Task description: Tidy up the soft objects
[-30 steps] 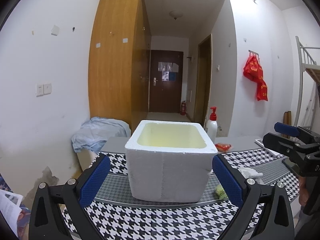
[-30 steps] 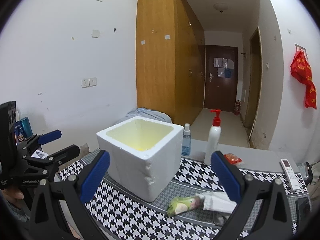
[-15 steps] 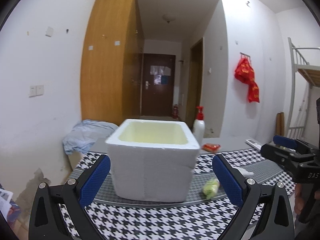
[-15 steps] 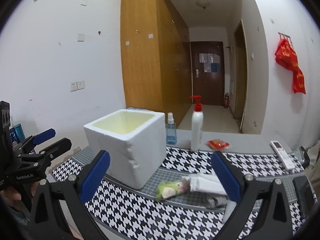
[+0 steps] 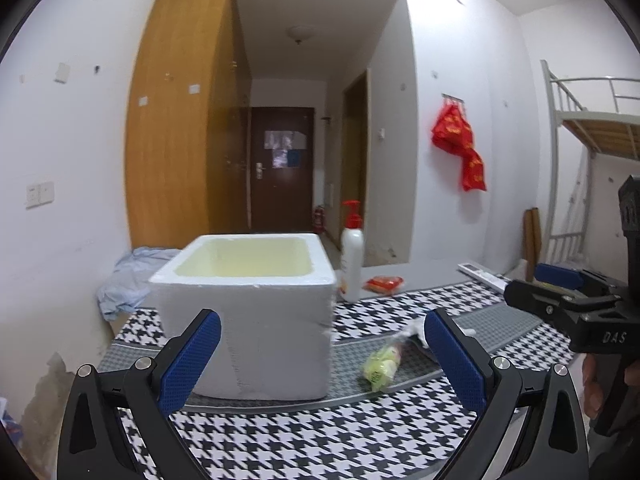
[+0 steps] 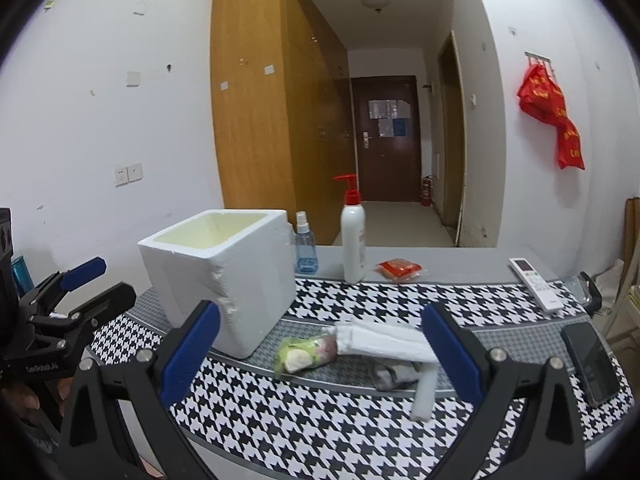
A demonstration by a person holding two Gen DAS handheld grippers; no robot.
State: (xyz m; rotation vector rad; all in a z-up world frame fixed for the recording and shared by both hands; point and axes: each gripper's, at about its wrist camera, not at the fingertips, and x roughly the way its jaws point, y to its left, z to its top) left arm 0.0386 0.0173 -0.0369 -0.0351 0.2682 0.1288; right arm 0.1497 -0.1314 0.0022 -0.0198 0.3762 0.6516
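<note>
Left gripper (image 5: 322, 354): jaws wide apart, nothing between the blue pads (image 5: 190, 360), level, pointing forward. Right gripper (image 6: 320, 350): same, jaws spread wide, empty, level. Each is seen at the edge of the other's view, side by side, well apart. A hand (image 5: 600, 384) grips the right handle; fingers (image 6: 24, 400) on the left handle.
</note>
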